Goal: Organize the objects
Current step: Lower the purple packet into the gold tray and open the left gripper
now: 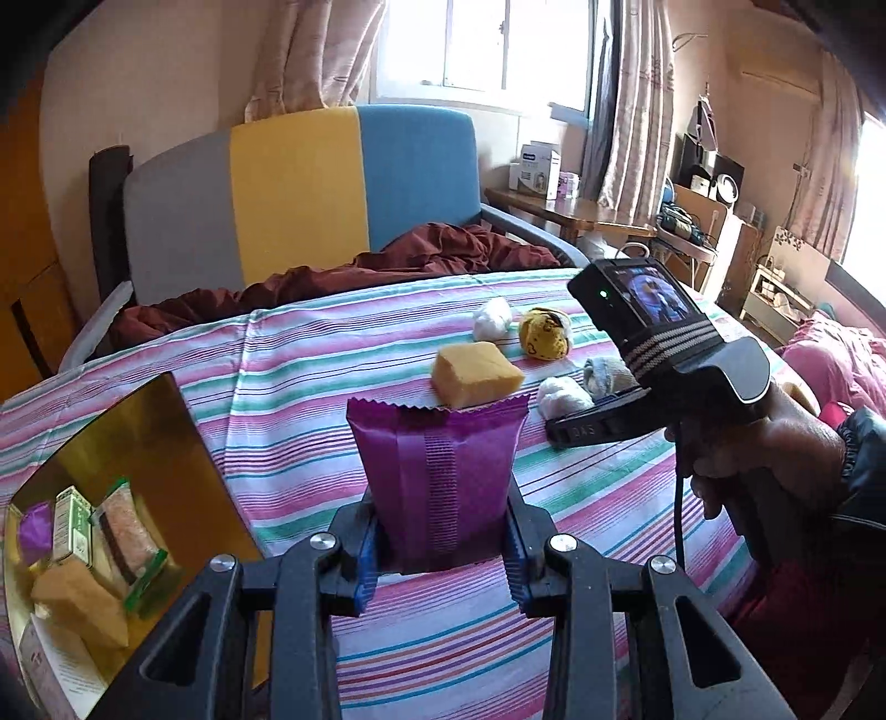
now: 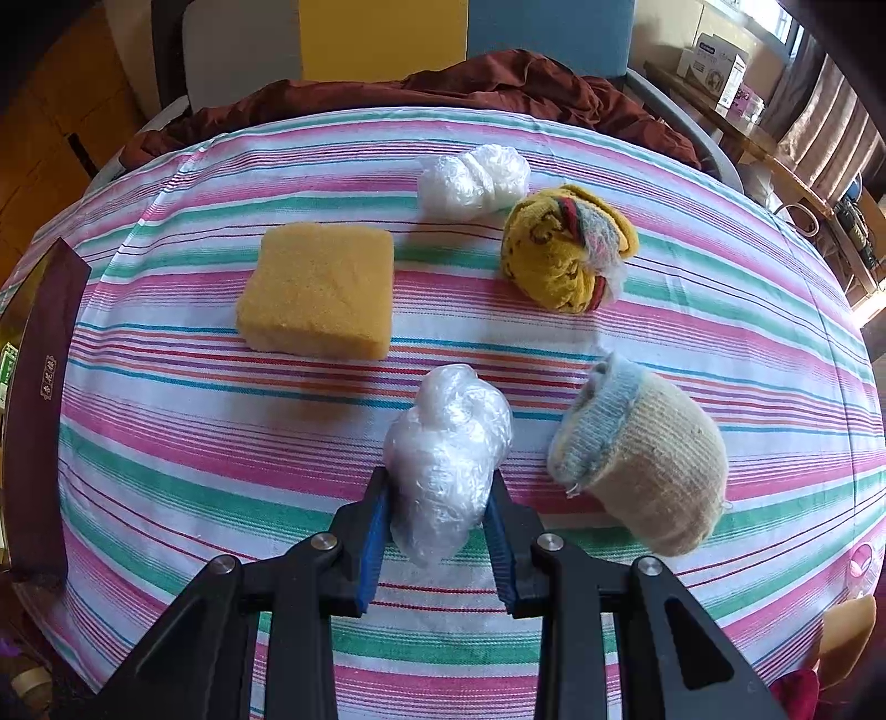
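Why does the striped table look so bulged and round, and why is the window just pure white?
Right wrist view: the fisheye lens bows the striped cloth into a dome. Left wrist view: daylight overexposes the window to blank white, while the purple packet close up stays sharp.

Little legible. Embossed characters, seemingly "EVO" seen upside down, on the black finger of the right tool (image 1: 601,426), right of centre in the left wrist view. Small gold characters, unreadable, on the dark maroon box lid (image 2: 41,382) at the left edge of the right wrist view. Blue logo print, too small to read, on the white carton (image 1: 538,169) in the upper right.
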